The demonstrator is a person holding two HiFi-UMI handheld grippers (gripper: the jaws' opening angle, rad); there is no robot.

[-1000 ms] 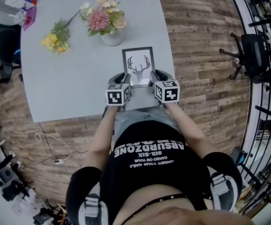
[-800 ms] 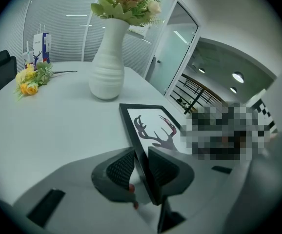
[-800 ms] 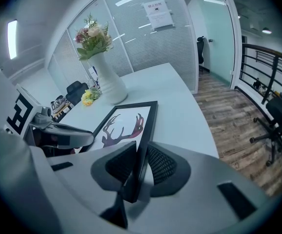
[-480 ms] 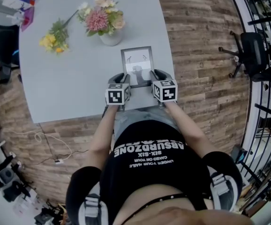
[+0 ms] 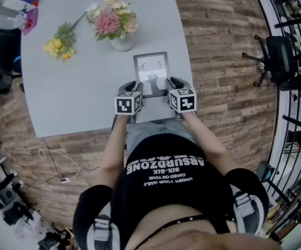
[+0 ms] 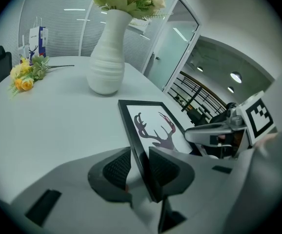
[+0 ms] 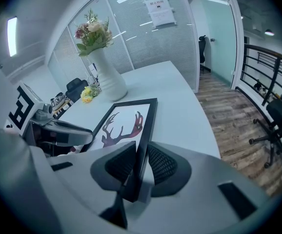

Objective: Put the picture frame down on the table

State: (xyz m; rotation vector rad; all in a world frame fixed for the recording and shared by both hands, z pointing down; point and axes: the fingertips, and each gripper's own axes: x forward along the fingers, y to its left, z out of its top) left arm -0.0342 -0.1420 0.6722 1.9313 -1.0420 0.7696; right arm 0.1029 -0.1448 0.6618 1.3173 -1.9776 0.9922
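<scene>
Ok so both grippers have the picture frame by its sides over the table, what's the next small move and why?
Probably lower both together until the picture frame lies flat on the table, before letting go. The left gripper and right gripper each clamp a side edge, the frame leans back nearly flat, and the vase stands clear behind it.

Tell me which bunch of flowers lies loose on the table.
The yellow bunch, lying flat left of the white vase; the pink bunch stands in that vase.
</scene>
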